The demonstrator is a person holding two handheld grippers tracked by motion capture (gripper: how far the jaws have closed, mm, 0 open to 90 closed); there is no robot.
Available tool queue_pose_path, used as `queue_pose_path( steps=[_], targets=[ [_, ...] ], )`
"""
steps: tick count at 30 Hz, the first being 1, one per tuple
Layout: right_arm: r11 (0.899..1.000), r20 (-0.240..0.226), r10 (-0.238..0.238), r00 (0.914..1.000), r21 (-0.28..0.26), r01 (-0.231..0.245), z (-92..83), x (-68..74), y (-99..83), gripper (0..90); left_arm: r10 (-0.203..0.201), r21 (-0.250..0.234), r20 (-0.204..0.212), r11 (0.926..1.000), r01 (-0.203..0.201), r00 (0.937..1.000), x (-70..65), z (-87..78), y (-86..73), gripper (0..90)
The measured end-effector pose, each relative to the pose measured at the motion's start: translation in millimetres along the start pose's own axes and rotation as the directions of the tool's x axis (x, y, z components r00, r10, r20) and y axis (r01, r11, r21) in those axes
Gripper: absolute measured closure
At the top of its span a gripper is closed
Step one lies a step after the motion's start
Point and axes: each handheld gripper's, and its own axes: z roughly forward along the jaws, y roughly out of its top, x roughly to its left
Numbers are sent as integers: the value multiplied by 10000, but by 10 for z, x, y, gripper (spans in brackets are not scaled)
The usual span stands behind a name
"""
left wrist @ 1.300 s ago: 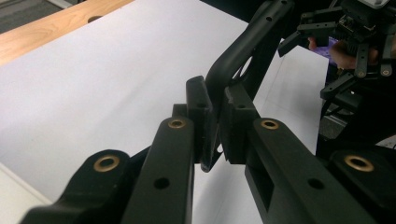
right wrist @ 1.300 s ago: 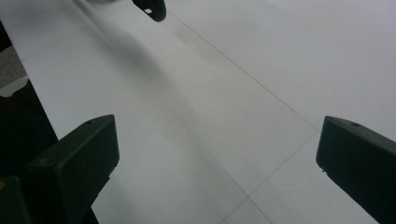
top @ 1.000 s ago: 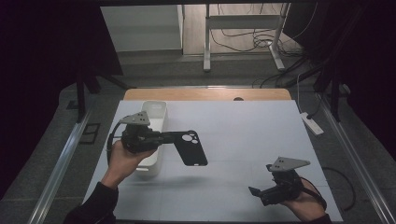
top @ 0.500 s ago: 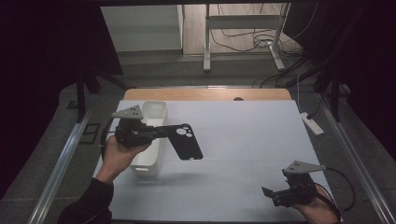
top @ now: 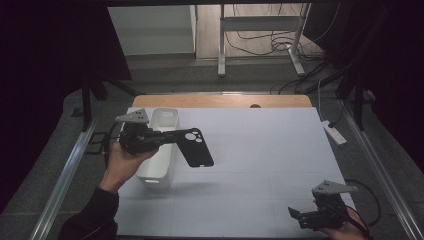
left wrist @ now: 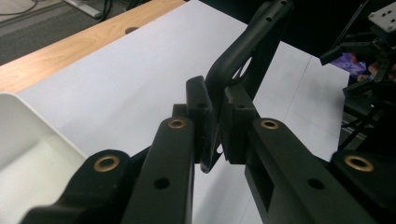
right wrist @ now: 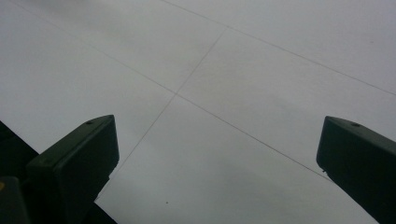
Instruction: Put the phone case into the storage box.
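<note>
We note the white bin point(top: 156, 167) at the table's point(top: 260, 150) left edge, its visible inside bare. Above its right rim the left gripper point(top: 165, 140) clamps the black phone case point(top: 192, 148), long axis pointing right and slightly toward us, camera hole nearest the jaws. Right gripper point(top: 296, 214): jaws wide apart, holding nothing.

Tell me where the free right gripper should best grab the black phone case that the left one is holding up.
Probably the far short edge of the black phone case, opposite the camera cutout. The left gripper pinches the cutout end, so the case juts out above the table with that end free. The right gripper, jaws open, could come from the right and close across the thin wall.
</note>
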Motion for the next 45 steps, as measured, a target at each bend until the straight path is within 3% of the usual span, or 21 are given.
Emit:
queue_pose_path(
  steps=[25, 45],
  targets=[
    [9996, 91, 281, 9996, -22, -280, -58, -23, -48, 0, 83, 165, -830, 9998, -70, 9965, 267, -277, 182, 835],
    [9994, 51, 341, 9994, -16, -341, -55, -31, -47, 0, 95, 352, -1561, 9994, -40, 9877, 532, -509, 223, 834]
  ],
)
